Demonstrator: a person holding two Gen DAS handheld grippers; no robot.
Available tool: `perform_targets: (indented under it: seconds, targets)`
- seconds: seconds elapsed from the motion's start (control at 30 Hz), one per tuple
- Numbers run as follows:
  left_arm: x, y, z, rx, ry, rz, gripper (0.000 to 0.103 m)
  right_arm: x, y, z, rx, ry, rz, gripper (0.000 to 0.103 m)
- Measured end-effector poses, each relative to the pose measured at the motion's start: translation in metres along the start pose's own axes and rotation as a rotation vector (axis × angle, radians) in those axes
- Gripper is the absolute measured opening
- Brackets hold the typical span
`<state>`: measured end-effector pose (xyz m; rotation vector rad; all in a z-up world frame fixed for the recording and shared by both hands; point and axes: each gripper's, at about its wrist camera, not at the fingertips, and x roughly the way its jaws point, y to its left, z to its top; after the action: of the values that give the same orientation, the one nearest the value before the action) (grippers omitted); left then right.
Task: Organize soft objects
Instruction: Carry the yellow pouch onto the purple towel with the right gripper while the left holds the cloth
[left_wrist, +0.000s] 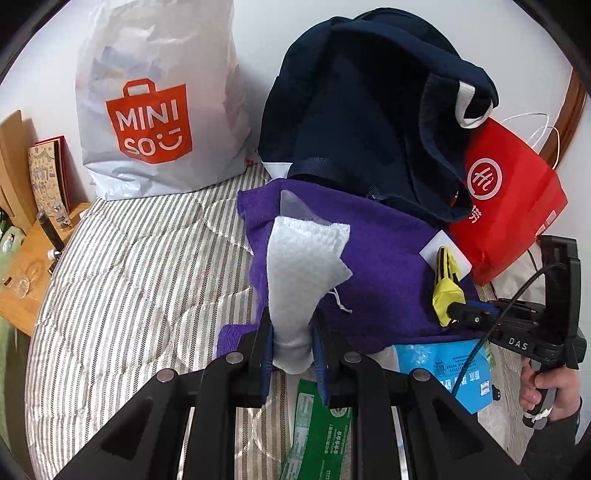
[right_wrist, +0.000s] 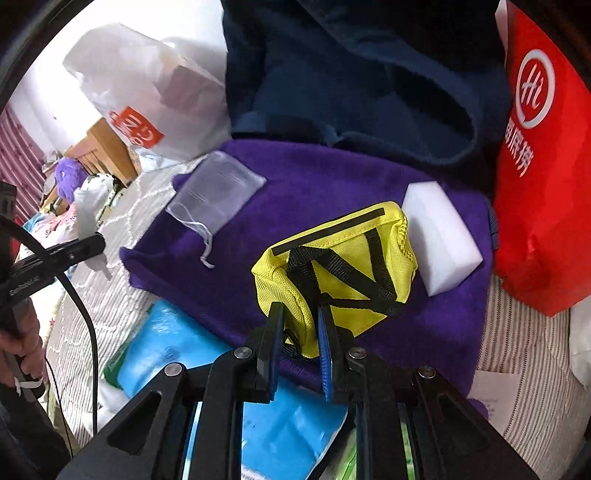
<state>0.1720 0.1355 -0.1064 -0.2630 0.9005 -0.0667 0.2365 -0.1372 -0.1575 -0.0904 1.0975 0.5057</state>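
My left hand-held gripper (left_wrist: 291, 334) is pinching a white fleecy cloth (left_wrist: 301, 266), which stands up and hides part of the purple towel (left_wrist: 384, 266) behind it. My right hand-held gripper (right_wrist: 301, 323) is pinching the yellow pouch (right_wrist: 340, 266) by its near edge, over the same towel on the striped bed (left_wrist: 140, 266). A white sponge block (right_wrist: 439, 236) sits just beside the pouch; a clear drawstring bag (right_wrist: 216, 195) lies on the towel's left part. A navy backpack (left_wrist: 369, 103) overlaps the towel's far edge, with a red paper bag (left_wrist: 513, 199) to its right and a white MINISO bag (left_wrist: 155, 99) to its left. The blue packet (right_wrist: 177, 354) and green packet (left_wrist: 317, 424) are partly blocked by the grippers. Open bed is left of the towel.
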Motion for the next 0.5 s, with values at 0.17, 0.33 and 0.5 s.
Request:
perform_targets:
  seconds: [0.17, 0.33, 0.5]
  targets:
    - [0.01, 0.001, 0.003, 0.0, 0.015, -0.007, 0.018, 0.013, -0.002, 0.004, -0.01, 0.04, -0.015, 0.018]
    - [0.017, 0.0, 0.004, -0.001, 0.021, -0.015, 0.018, 0.02, -0.005, 0.008, -0.003, 0.056, -0.015, 0.018]
    - [0.02, -0.002, 0.004, 0.009, 0.026, -0.018, 0.018, 0.027, -0.003, 0.008, -0.018, 0.072, -0.021, 0.019]
